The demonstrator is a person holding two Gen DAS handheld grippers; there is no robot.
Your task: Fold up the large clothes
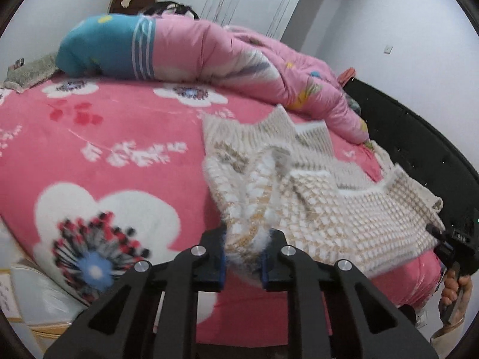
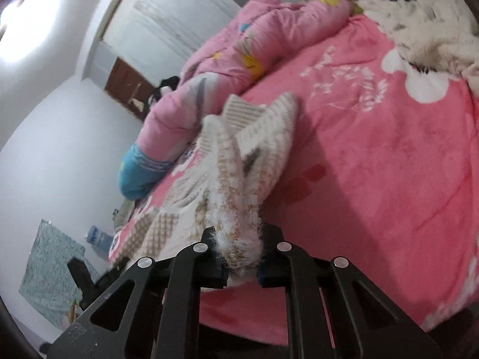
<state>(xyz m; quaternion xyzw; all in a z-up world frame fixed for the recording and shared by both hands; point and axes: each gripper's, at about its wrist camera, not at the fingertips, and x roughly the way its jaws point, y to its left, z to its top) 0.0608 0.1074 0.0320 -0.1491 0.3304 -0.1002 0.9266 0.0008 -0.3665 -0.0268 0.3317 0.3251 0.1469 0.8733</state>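
A cream and beige knitted sweater (image 1: 314,188) lies across the right part of a pink flowered bed. My left gripper (image 1: 244,257) is shut on a bunched fluffy edge of it, and the knit rises from the jaws. At the right edge of the left wrist view the right gripper (image 1: 449,239) pinches the sweater's other near corner, held by a hand (image 1: 455,287). In the right wrist view my right gripper (image 2: 241,257) is shut on a fuzzy fold of the sweater (image 2: 236,176), which stretches away to the left.
A rolled pink and teal quilt (image 1: 185,51) lies along the far side of the bed. A black bed frame (image 1: 419,137) runs along the right. A fluffy white garment (image 2: 425,27) sits at the far bed corner. A pink flowered blanket (image 2: 389,155) covers the mattress.
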